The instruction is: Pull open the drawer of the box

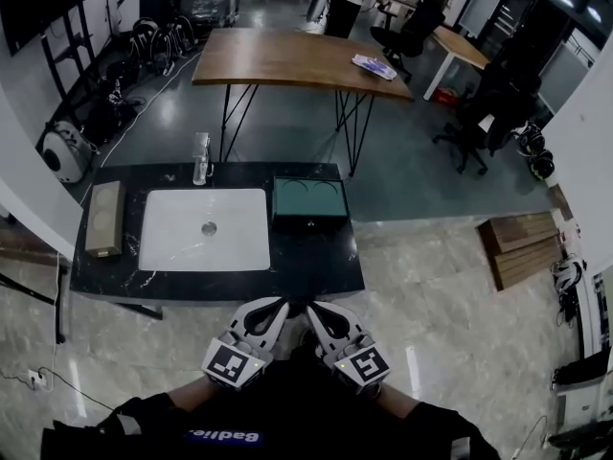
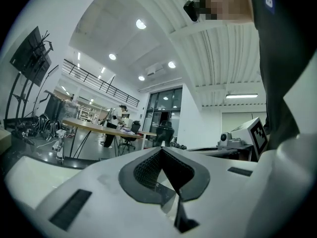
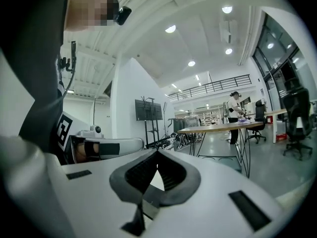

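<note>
my left gripper (image 1: 270, 306) clenched, empty | my right gripper (image 1: 320, 312) likewise | green box (image 1: 309, 199) at 12 o'clock, well apart | risk: shut jaws shove its drawer (image 1: 309, 223) instead of gripping

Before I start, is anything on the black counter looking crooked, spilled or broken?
Nothing stands out. The green box sits square on the black counter, right of the white sink, and its drawer appears closed. The tan block lies straight along the left edge. No spill or damage shows.
</note>
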Available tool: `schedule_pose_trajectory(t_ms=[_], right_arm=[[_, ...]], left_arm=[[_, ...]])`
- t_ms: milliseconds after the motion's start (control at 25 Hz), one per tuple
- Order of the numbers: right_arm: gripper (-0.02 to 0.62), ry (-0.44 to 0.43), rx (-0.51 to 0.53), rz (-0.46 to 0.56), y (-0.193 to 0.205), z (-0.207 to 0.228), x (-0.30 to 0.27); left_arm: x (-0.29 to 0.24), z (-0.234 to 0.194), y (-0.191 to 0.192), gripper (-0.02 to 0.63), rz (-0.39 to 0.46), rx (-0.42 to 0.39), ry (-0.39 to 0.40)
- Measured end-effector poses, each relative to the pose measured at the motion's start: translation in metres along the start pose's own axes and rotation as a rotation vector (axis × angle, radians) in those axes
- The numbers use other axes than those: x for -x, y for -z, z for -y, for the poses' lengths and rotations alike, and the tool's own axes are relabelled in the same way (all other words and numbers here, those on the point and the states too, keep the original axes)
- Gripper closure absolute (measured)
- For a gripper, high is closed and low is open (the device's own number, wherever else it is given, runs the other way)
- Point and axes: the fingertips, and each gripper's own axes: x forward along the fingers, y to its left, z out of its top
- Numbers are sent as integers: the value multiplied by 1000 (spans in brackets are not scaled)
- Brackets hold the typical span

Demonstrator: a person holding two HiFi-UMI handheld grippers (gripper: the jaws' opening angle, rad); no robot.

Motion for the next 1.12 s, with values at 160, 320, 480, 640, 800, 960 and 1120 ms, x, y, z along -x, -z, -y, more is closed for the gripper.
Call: schedule_pose_trajectory(t_ms=[160,320,480,640,800,960,1120], right_arm=[[595,-28,-31,17,-1,20,-11],[595,-78,-52,21,-5,42,-31],[595,-123,-62,39,-5,71,-48],[595,-139,-128,-8,6,105,-63],[594,-157,-193,-31,15,135,-76],[592,-177,-238,-49,27,161,-89],[563,-208,-300,-90,42,174,-96]], left_arm=[[-13,-12,-5,604,-14,-30,-37],[-29,-29,-14,604,-14,-66,-106],[-57,-42,-13,604,-44,-101,-154],[-87,-56,-9,604,-79,-132,-187],[-110,-71,-8,604,-122,-143,-230],[-136,-77,-2,604,-153,-154,-250],[-150,-82,4,604,-188,-156,-284]])
